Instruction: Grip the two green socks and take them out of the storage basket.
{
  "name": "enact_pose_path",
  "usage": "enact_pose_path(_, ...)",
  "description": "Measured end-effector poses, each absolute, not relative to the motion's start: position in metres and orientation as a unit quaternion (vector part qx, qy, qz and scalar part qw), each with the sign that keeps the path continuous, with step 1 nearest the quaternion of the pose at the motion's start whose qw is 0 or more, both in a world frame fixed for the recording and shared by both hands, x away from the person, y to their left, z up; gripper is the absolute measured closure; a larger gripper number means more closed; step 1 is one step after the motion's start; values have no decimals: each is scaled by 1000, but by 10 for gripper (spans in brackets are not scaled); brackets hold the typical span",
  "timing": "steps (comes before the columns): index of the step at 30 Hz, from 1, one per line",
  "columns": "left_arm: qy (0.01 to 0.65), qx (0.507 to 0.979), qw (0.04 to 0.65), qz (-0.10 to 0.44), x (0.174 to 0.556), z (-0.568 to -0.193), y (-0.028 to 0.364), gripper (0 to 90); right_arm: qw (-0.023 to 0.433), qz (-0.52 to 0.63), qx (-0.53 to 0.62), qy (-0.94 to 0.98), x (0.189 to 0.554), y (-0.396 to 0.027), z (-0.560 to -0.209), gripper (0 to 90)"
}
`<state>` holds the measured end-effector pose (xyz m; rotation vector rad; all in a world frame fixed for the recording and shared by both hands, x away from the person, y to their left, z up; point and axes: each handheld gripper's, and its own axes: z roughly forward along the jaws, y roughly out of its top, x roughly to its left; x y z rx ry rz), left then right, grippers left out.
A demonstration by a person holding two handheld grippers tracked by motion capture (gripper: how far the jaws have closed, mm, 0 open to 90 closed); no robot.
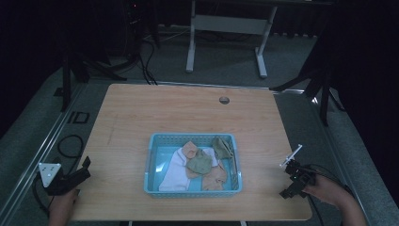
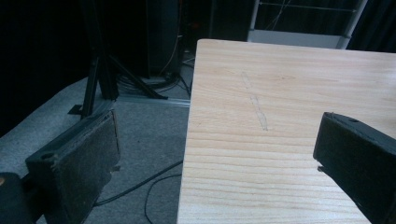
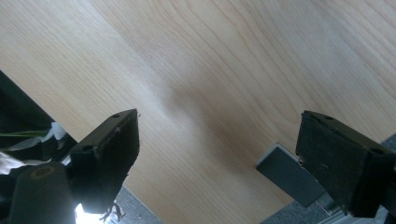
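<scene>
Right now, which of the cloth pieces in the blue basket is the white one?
The white cloth lies at the left of the blue basket, reaching its near left corner. The other pieces beside it are tan or olive green.

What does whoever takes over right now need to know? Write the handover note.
Left gripper: open, holding nothing, at the table's near left corner.
Right gripper: open, holding nothing, at the near right edge.
Blue basket: near-centre of the table, holding a pile of small clothes: a white piece, tan pieces and olive pieces.
Done: nothing visibly handled; all the clothes lie in the basket.
Left: probably reach in and start on the clothes.
</scene>
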<state>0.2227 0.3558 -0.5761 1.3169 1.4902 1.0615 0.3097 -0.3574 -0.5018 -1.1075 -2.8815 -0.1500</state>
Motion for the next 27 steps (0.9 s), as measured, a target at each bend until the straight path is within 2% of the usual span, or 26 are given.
enact_pose_path(16,598,527,430,424,223,-576,356,7,14,-43,-285,-957,311,-322,-487,153)
enact_pose_path(20,598,528,430,424,223,-576,356,7,22,-37,-261,-964,313,-307,-481,192)
enact_pose_path(27,598,528,430,423,223,-576,356,7,15,-33,-234,-972,319,-282,-470,187)
